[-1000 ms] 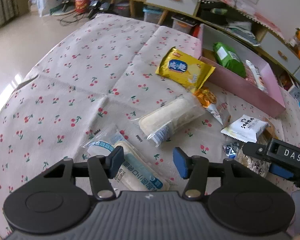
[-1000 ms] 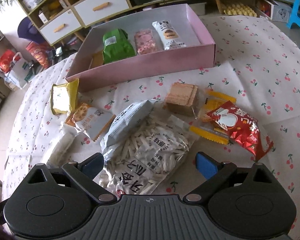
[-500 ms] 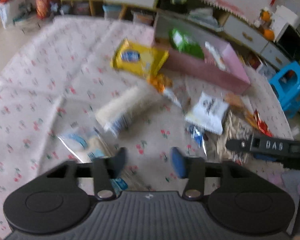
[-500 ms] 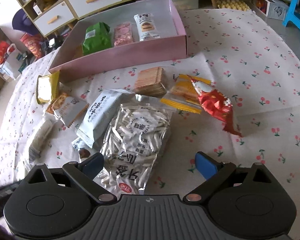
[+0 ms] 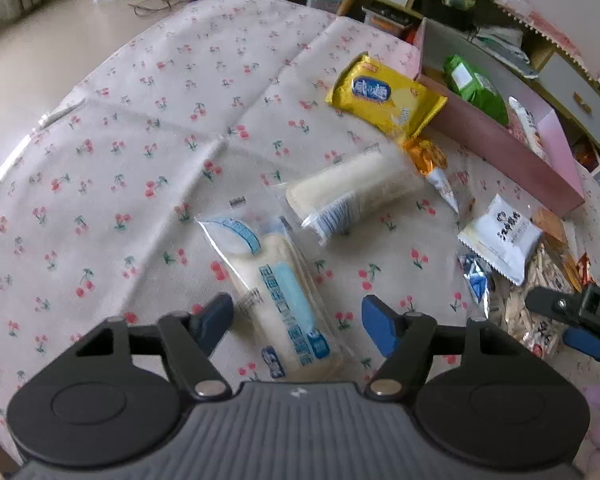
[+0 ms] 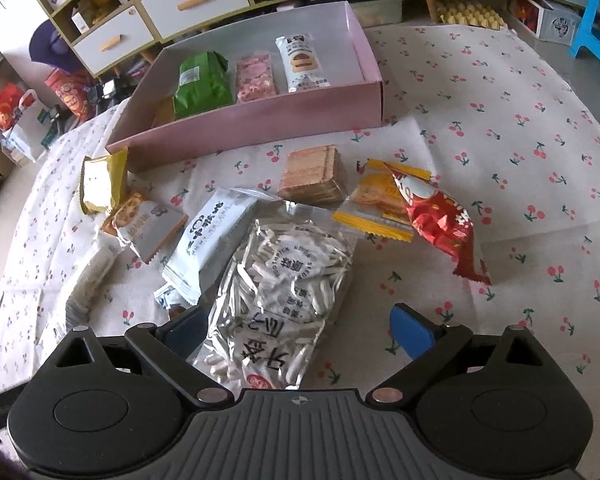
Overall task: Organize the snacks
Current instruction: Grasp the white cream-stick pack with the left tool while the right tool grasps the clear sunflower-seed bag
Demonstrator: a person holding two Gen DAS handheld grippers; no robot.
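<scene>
Snacks lie scattered on the cherry-print cloth of the table [image 5: 140, 128], in front of the shallow pink cardboard box [image 6: 260, 120], which holds a green pouch [image 6: 200, 82], a pink-speckled bar [image 6: 256, 78] and a white wrapped cake [image 6: 302, 62]. The left tool [image 5: 296, 318] has just been spreading its jaws; they stand released either side of a long clear-wrapped white-and-blue pastry [image 5: 280, 296], pads not touching it. The right tool [image 6: 300, 330] is released too, wide over a clear bag of white sunflower seeds [image 6: 284, 288] nearer than the box.
</scene>
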